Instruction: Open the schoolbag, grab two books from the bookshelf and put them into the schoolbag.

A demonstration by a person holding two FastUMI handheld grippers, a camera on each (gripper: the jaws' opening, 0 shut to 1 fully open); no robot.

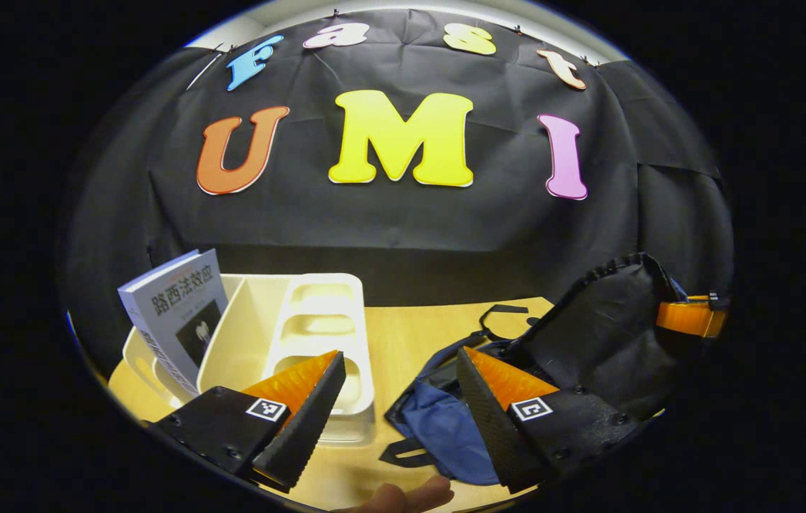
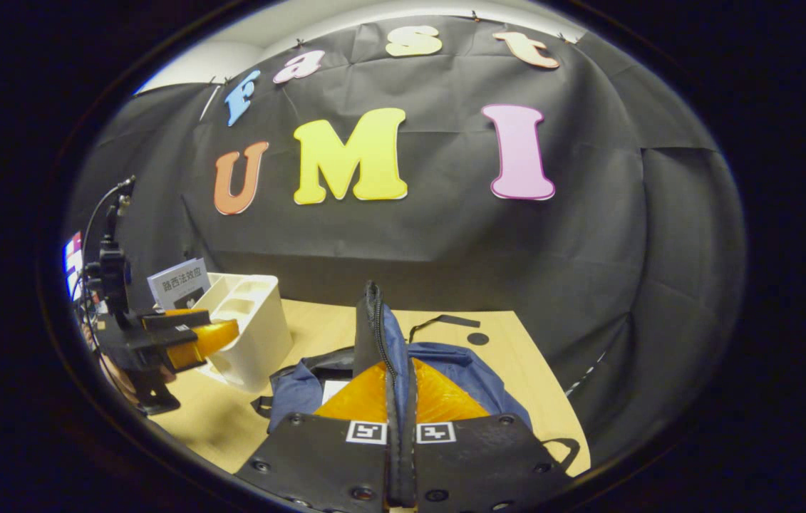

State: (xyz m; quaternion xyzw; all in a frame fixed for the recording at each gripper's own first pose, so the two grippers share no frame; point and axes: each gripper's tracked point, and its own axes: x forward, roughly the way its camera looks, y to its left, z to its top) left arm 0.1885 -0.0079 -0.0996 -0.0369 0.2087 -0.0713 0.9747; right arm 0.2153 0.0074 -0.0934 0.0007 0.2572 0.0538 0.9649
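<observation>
Schoolbag (image 2: pixel 445 370) is sitting low and centre in the right gripper view, and you're pinching its zippered flap (image 2: pixel 374 335) with the right gripper (image 2: pixel 400 399), fingers closed tight on the fabric and lifting it, so I'd guess that's to keep the mouth open for loading. In the left gripper view your left gripper (image 1: pixel 395 399) is hanging wide open with nothing in it, hovering over the wooden table (image 1: pixel 417 335) between bag and white bookshelf (image 1: pixel 324 313). One book (image 1: pixel 174 313) is leaning in the rack at lower left, probably your next grab.
</observation>
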